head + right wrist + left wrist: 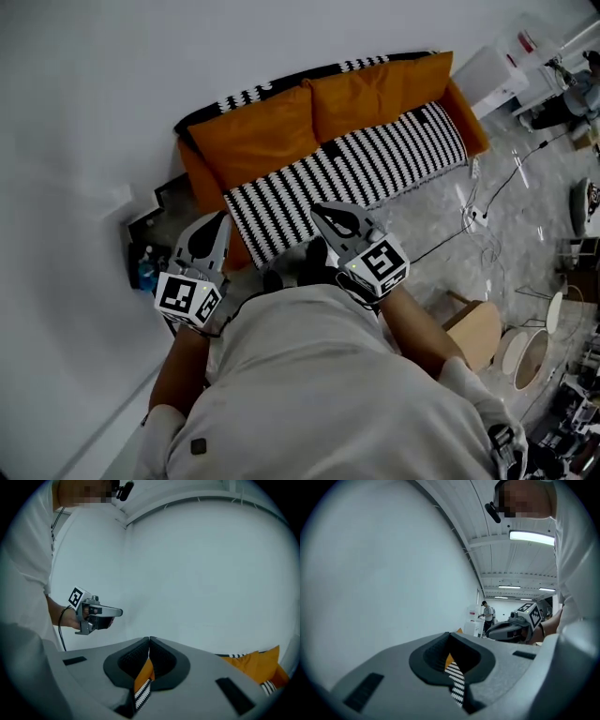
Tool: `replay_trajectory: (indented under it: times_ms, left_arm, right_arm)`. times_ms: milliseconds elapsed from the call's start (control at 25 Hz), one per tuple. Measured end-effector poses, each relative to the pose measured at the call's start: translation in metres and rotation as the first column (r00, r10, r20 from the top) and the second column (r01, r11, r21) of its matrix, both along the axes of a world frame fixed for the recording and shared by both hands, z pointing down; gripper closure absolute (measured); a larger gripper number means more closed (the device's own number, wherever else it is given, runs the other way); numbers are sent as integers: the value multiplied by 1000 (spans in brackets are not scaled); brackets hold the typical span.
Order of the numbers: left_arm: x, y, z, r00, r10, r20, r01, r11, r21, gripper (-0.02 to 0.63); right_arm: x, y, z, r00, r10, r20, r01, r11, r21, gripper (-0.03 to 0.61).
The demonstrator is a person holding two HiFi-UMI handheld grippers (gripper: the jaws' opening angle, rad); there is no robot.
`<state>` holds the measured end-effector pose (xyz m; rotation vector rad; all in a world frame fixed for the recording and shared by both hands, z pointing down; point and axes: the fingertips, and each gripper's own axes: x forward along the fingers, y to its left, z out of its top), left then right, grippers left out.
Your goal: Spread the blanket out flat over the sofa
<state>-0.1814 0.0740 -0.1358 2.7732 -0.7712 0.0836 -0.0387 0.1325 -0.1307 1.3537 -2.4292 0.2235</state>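
Head view: black-and-white striped blanket (356, 169) lies smooth across the orange sofa (253, 136) seat; left gripper (223, 221) and right gripper (320, 213) are both closed, holding nothing.

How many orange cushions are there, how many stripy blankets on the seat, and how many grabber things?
Orange cushions: 2
Striped blanket on the seat of the sofa: 1
Grippers, the left gripper and the right gripper: 2
Total: 5
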Motion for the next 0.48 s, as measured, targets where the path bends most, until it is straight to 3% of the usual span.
replay_trajectory:
  times_ms: [240, 480]
  left_arm:
    - [-8, 20, 4, 1000, 26, 10, -26, 1000, 6, 604]
    - [13, 53, -10, 999, 36, 6, -36, 999, 26, 604]
  right_arm:
    - [1, 37, -6, 999, 39, -19, -39, 999, 1, 551]
    - [30, 72, -18, 998, 61, -29, -60, 998, 24, 550]
